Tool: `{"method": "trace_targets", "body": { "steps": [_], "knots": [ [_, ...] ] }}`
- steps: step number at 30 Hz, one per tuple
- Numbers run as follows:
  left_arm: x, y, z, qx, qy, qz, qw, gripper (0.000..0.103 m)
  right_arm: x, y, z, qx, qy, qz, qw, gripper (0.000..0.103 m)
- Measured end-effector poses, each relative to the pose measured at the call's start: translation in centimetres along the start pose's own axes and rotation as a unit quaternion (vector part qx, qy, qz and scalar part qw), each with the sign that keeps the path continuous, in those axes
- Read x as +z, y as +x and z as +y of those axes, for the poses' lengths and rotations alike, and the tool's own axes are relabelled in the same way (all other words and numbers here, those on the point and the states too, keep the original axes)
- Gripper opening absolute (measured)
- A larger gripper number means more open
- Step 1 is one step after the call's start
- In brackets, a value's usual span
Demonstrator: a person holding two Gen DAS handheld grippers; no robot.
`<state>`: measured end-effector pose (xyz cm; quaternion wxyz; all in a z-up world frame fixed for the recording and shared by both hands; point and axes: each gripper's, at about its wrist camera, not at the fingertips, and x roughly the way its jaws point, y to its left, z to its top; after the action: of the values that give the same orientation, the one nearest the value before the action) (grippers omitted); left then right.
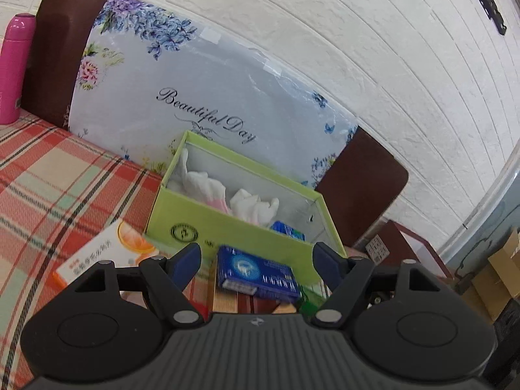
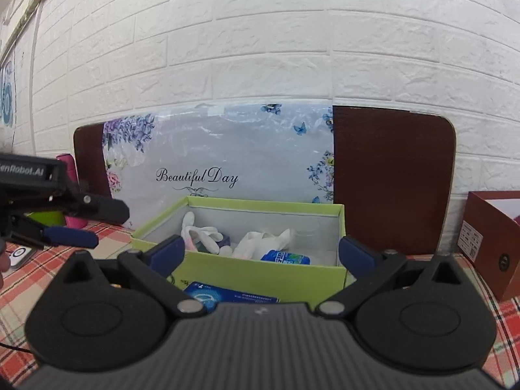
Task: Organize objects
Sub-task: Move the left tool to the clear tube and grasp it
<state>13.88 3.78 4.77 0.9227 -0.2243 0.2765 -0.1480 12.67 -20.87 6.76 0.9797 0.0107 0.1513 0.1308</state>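
Note:
A green open box [image 1: 227,227] stands on the plaid tablecloth [image 1: 48,178] with white gloves [image 1: 253,206] and a small blue pack [image 1: 289,229] inside. A flat blue carton [image 1: 256,276] lies in front of it. My left gripper [image 1: 256,253] is open, its fingers on either side of the carton without touching it. In the right wrist view my right gripper [image 2: 260,248] is open and empty, facing the green box [image 2: 247,276], with the blue carton [image 2: 227,295] just below it. The left gripper [image 2: 97,224] shows at the left edge.
A floral "Beautiful Day" board [image 1: 195,97] leans on the white brick wall behind the box. A pink bottle [image 1: 14,68] stands far left, and an orange-and-white carton [image 1: 104,250] lies near the left gripper. A red-brown box [image 2: 490,240] sits at the right.

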Motion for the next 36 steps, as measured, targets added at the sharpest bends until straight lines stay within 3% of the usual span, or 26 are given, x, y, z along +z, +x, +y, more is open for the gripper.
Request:
{"method": "trace_targets", "body": {
  "steps": [8,19,24,32,34,35,36],
  "knots": [
    [-6.0,-3.0,0.2,0.021,0.017,0.052,0.9983,0.079,-3.7,-5.1,-0.7,-0.011,0.035,0.030,0.999,0.103],
    [-10.7,-4.2,2.5,0.090,0.028,0.084,0.9920,0.079,-10.4,-8.3,0.5,-0.012,0.047,0.116,0.992,0.103],
    [-11.2,-3.3,3.8,0.127,0.027,0.086,0.9878,0.079,-11.7,-9.2,0.4,-0.017,0.067,0.137,0.988,0.103],
    [-9.8,-0.2,4.0,0.141,0.044,0.060,0.9872,0.079,-11.2,-9.6,0.3,-0.023,0.063,0.125,0.990,0.103],
    [-9.7,0.5,4.2,0.145,0.042,0.061,0.9866,0.073,-11.2,-9.7,0.4,-0.017,0.065,0.120,0.991,0.103],
    [-9.7,0.9,4.3,0.146,0.041,0.066,0.9861,0.060,-11.1,-9.8,0.5,-0.012,0.065,0.115,0.991,0.103],
    [-9.8,1.2,4.5,0.145,0.040,0.077,0.9857,0.035,-11.0,-9.8,0.6,-0.007,0.063,0.112,0.992,0.103]
  ]
}}
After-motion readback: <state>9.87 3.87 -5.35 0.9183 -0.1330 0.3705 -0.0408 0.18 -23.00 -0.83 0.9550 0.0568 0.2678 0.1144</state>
